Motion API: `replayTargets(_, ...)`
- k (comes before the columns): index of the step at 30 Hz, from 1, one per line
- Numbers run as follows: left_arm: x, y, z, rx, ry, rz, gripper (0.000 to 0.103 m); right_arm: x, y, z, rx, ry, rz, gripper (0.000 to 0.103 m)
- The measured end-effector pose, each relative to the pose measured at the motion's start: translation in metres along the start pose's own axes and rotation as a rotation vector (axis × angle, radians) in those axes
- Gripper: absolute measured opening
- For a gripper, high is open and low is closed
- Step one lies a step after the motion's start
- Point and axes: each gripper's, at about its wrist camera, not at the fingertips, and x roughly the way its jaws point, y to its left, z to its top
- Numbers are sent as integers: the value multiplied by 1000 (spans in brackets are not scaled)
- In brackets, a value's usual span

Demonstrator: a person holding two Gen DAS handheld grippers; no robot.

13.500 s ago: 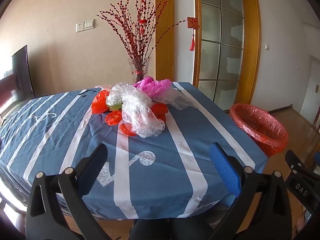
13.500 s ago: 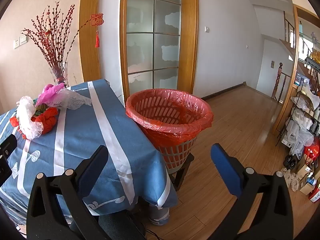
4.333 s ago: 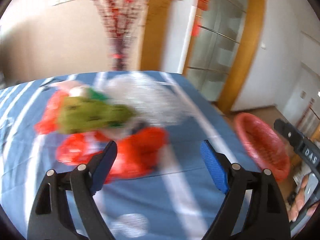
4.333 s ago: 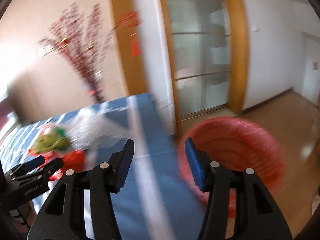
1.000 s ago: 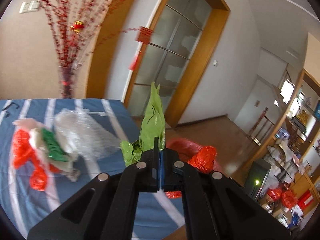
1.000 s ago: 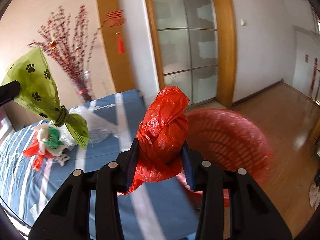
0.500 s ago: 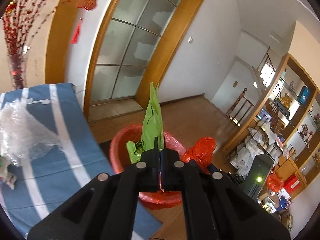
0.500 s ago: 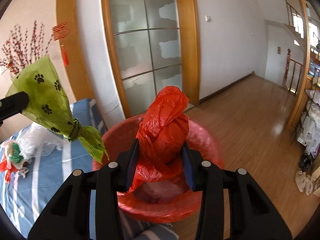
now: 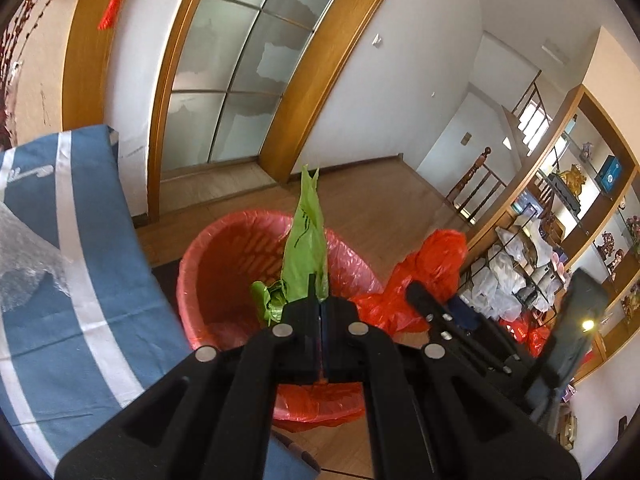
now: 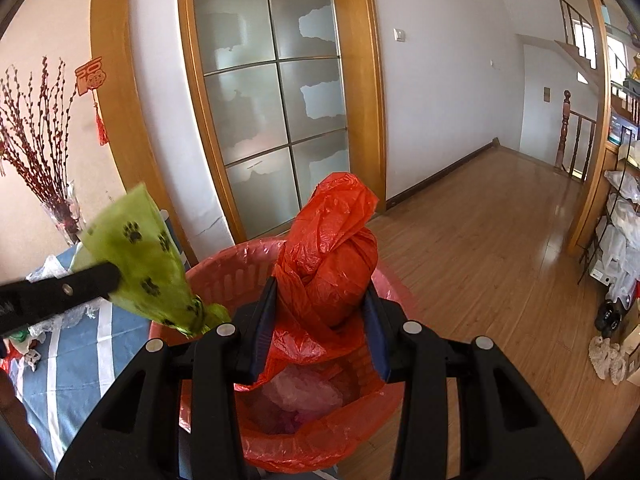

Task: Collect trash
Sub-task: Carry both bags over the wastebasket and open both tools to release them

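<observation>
- We note the right hand-held gripper (image 10: pixel 320 312) pinching a knotted red bag (image 10: pixel 332 248) between its blue pads; the bag bulges up past the fingertips.
- The left hand-held gripper (image 9: pixel 320 312) has its jaws pressed flat together on a thin green bag (image 9: pixel 306 236), which shows paw prints in the right wrist view.
- Directly below and ahead of both sits the red-lined basket (image 10: pixel 224 276); both bags hang above its opening, the green one nearer the left rim.
- Step in hand, as we judge it: drop-off. Next move calls for spreading each pair of jaws so the bags fall inside, watching that light film does not cling to the pads.
- Left of the left hand-held gripper, the blue striped tabletop (image 9: pixel 48 264) carries clear plastic wrap (image 9: pixel 20 264); more trash remains there.
- Basket contents are partly hidden behind the red bag; pale film (image 10: pixel 304 392) shows at the bottom. The tabletop pile is cut off at frame edge.
</observation>
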Motion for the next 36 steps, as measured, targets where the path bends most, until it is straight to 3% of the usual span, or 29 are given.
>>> replayTargets(17, 38, 15, -14, -14, 87, 32, 3, 6, -8, 4, 43, -2, 19, 43)
replayTargets(23, 35, 32, -18, -47, 89, 80, 31, 8, -8, 5, 62, 13, 38, 57)
replayTargets(36, -15, 80, -31, -93, 49, 212, 55, -1, -2, 6, 42, -17, 2, 71)
